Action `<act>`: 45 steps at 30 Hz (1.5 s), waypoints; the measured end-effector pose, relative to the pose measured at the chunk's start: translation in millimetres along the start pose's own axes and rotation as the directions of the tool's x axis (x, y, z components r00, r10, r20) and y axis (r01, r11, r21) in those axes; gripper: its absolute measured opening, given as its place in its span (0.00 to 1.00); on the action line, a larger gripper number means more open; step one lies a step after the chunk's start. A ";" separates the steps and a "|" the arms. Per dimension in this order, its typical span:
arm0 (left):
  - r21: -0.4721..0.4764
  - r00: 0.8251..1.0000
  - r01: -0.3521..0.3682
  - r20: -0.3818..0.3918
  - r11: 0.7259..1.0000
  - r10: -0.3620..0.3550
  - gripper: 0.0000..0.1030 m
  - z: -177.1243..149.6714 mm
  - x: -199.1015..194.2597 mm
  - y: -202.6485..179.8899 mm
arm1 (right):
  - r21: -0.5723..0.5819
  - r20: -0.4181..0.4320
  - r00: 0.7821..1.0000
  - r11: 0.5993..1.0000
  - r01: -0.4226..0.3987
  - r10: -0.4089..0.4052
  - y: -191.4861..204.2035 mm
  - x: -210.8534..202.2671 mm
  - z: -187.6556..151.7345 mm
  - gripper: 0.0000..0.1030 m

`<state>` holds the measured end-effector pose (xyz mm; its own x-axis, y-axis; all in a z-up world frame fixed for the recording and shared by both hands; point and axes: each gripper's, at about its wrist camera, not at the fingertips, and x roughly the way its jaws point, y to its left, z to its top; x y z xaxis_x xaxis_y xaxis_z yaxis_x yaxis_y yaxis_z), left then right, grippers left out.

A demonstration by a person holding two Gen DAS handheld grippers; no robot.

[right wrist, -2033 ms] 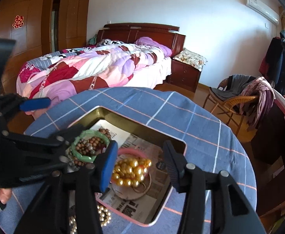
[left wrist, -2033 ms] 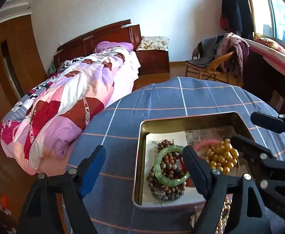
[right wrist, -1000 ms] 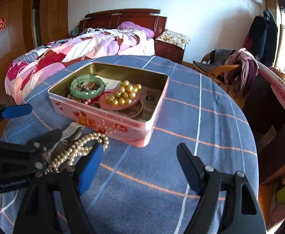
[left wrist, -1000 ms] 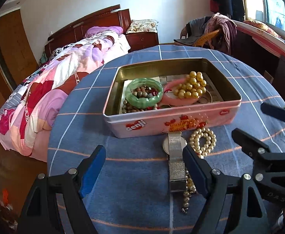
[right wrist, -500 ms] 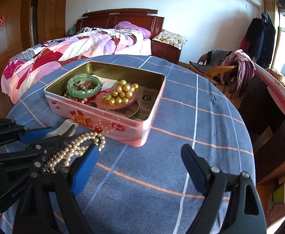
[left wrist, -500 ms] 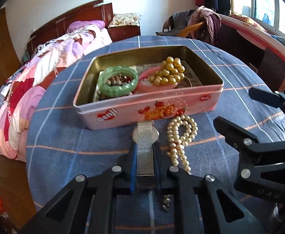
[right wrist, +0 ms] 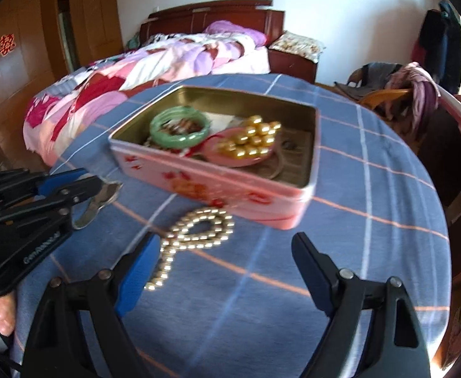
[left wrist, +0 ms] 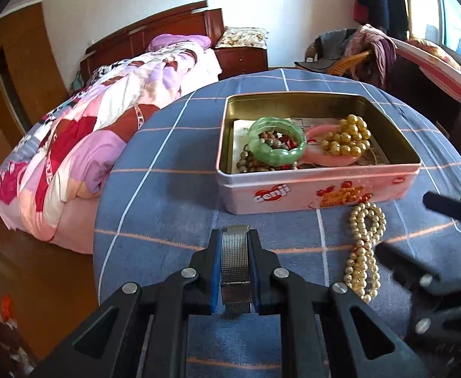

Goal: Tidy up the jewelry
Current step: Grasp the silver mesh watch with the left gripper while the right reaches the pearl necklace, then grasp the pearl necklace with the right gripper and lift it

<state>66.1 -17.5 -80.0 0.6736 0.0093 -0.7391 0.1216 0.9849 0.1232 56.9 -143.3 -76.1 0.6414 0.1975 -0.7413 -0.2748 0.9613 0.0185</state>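
On the round table (left wrist: 167, 195) with its blue checked cloth, a pink tin (left wrist: 318, 189) stands open near the middle, the largest thing on it. Inside the tin lie a green bangle (left wrist: 276, 145), a cluster of gold beads (left wrist: 345, 140) on a pink ring, and darker beads underneath. In front of the tin, on the cloth, a pearl necklace (left wrist: 364, 245) lies looped just beside its near wall.

The left gripper (left wrist: 235, 267) has its blue pads pressed against the two edges of a metal mesh watch band (left wrist: 235, 258), nearly closed on it. From the right wrist view the watch (right wrist: 99, 200) hangs from those fingers to the left of the tin, seemingly just clear of the cloth, though blur makes that hard to confirm. The right gripper (right wrist: 221, 271) is wide apart with nothing between its jaws, which are narrowing slightly; it hovers above the cloth with the necklace (right wrist: 192, 230) just beyond its left finger.

The step in hand appears to be carrying the watch to the tin. The next move likely calls for lifting the band over the near wall and releasing it among the bangles, while the right gripper could take up the necklace.
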 end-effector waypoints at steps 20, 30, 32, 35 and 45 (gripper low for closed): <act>-0.010 1.000 -0.002 -0.021 1.000 0.002 0.15 -10.9 9.7 -4.0 | 0.006 -0.076 0.994 0.997 -0.082 0.082 -13.6 3.3 -9.1 0.22; -0.004 1.000 0.002 -0.021 1.000 -0.002 0.15 -11.0 8.9 -6.8 | 0.022 -0.062 0.995 0.997 -0.073 0.074 -29.0 -1.0 -12.3 0.14; -0.005 1.000 0.008 -0.021 1.000 -0.008 0.15 -10.5 8.0 -7.4 | 0.006 -0.056 0.995 0.997 -0.078 0.079 -28.3 -2.8 -13.0 0.14; -0.009 1.000 0.015 -0.013 1.000 -0.015 0.15 -9.5 4.1 -7.9 | -0.019 -0.045 0.996 0.997 -0.072 0.071 -25.2 -8.5 -14.1 0.14; -0.019 0.998 0.040 0.051 0.999 -0.039 0.15 2.4 -20.8 -7.1 | -0.067 0.025 0.999 0.997 -0.046 0.047 -21.0 -35.7 -5.4 0.03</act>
<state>52.9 -25.1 -63.9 0.7046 -0.0379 -0.7086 0.1343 0.9876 0.0808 35.9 -171.6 -53.7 0.6452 0.2476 -0.7228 -0.3510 0.9363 0.0074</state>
